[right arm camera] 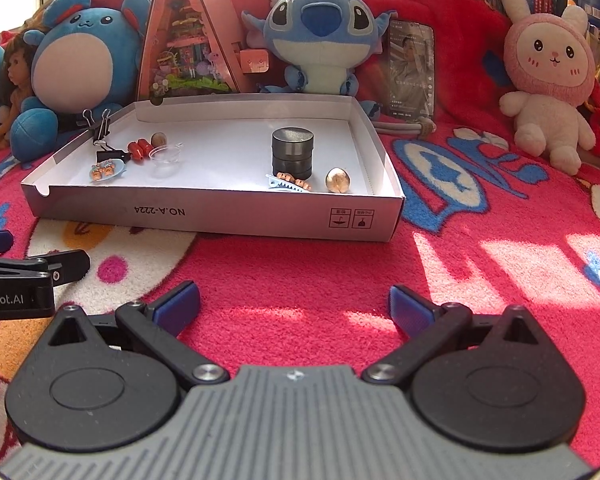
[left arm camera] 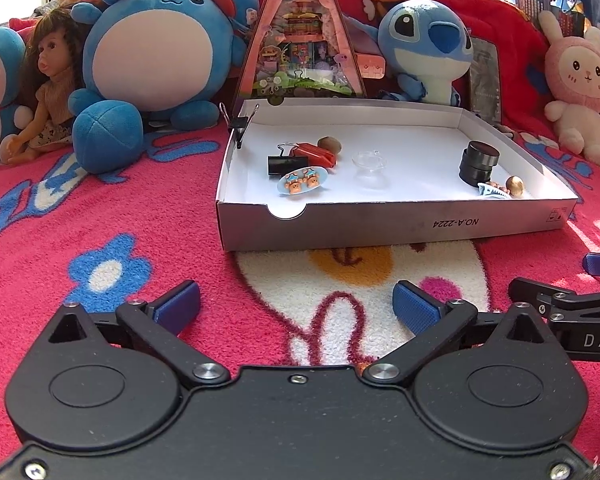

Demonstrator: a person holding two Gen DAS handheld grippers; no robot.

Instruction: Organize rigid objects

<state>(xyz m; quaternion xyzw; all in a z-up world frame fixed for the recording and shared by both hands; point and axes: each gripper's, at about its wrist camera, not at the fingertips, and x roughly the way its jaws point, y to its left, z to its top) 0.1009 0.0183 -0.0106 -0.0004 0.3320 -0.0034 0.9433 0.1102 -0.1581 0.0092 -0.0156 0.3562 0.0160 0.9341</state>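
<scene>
Rigid objects look pretty much sorted already, nothing loose on the blanket (right arm camera: 300,272) that I can spot. Nearest the cameras, left claw (left arm camera: 296,308) and right claw (right arm camera: 294,306) are both spread wide, pinching nothing. Further back, the white box (right arm camera: 220,212) holds binder clip (left arm camera: 280,164), bear hair clip (left arm camera: 302,180), clear cup (left arm camera: 368,164), black tins (right arm camera: 292,154) and gold egg (right arm camera: 337,180).
</scene>
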